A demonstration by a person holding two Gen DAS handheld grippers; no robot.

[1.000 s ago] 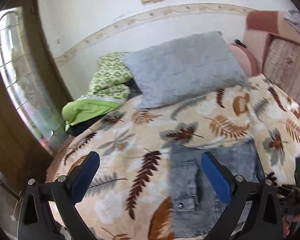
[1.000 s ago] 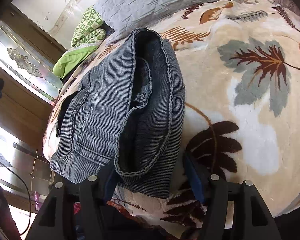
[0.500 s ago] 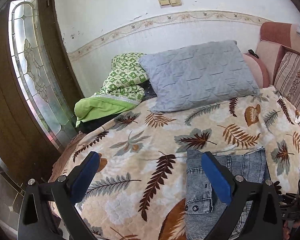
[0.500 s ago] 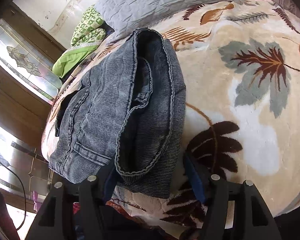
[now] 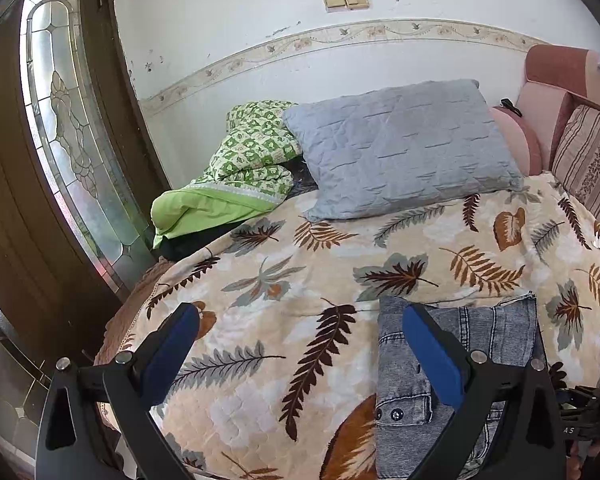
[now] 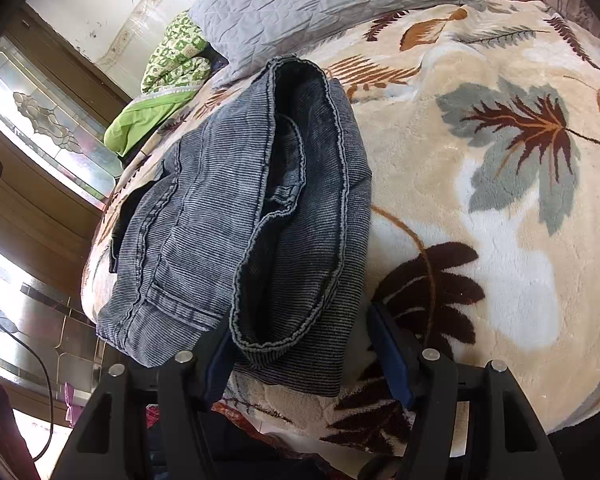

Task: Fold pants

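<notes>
The grey-blue denim pants point(image 6: 260, 208) lie folded into a compact stack on the leaf-patterned bedspread point(image 6: 480, 184), hems toward the right wrist camera. My right gripper point(image 6: 304, 344) is open, its blue pads on either side of the stack's near hem end, low at the bed's edge. In the left wrist view the folded pants point(image 5: 496, 340) lie at lower right, waistband and buttons near. My left gripper point(image 5: 300, 348) is open and empty, held above the bedspread point(image 5: 284, 312) to the left of the pants; its right finger overlaps them in view.
A grey quilted pillow point(image 5: 400, 148) and a green patterned blanket point(image 5: 240, 172) lie at the bed's far end against the white wall. A wooden door with leaded glass point(image 5: 72, 152) stands left. A pink sofa with a striped cushion point(image 5: 592, 156) is at right.
My left gripper has risen and pulled back from the pants, staying open; more wall and door show. My right gripper and the pants have barely moved.
</notes>
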